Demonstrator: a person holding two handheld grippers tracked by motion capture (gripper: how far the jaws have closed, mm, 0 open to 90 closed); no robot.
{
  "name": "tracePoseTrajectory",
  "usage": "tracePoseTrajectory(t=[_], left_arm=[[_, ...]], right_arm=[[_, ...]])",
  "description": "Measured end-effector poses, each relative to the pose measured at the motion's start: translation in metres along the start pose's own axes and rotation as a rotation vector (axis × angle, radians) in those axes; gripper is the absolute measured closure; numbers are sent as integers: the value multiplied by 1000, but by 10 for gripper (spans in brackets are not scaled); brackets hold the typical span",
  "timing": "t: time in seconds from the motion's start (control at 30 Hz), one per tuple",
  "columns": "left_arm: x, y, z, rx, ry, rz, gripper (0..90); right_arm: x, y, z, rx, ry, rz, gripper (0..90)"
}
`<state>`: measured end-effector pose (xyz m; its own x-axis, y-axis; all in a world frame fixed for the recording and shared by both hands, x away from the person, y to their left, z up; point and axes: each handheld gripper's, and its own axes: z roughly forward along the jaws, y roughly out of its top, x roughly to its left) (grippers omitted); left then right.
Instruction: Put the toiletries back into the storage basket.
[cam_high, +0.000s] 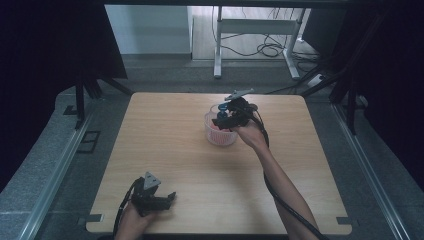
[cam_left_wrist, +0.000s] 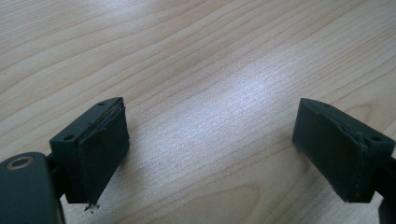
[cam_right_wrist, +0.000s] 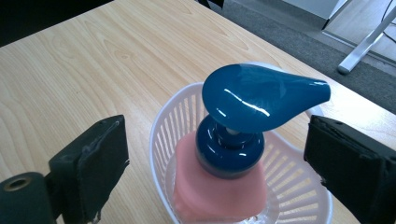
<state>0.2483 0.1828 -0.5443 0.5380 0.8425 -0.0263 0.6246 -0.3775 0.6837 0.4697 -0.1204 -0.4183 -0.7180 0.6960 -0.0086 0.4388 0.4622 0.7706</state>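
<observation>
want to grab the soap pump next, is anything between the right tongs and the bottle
Nothing visible stands in the way. The right tongs are open, one jaw on each side of the blue pump head of the pink soap bottle, which stands in the white basket. The gap between jaws and pump is free.

The table (cam_high: 165, 150) is a pale wood-grain board, squarish with rounded corners, standing on grey floor (cam_high: 60, 160). 1 white slatted basket (cam_high: 220, 132) sits directly on it, toward the far side, a little right of the middle.
</observation>
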Motion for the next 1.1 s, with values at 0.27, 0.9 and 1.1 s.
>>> tracePoseTrajectory(t=[0.27,0.9,1.1], left_arm=[[0,0,0,-1,0,0,103],[0,0,0,0,0,1,103],[0,0,0,0,0,1,103]], right_arm=[[1,-1,-6,-5,-1,-8,44],[5,-7,-27,-32,11,-27,45],[7,-10,-31,-35,21,-27,45]])
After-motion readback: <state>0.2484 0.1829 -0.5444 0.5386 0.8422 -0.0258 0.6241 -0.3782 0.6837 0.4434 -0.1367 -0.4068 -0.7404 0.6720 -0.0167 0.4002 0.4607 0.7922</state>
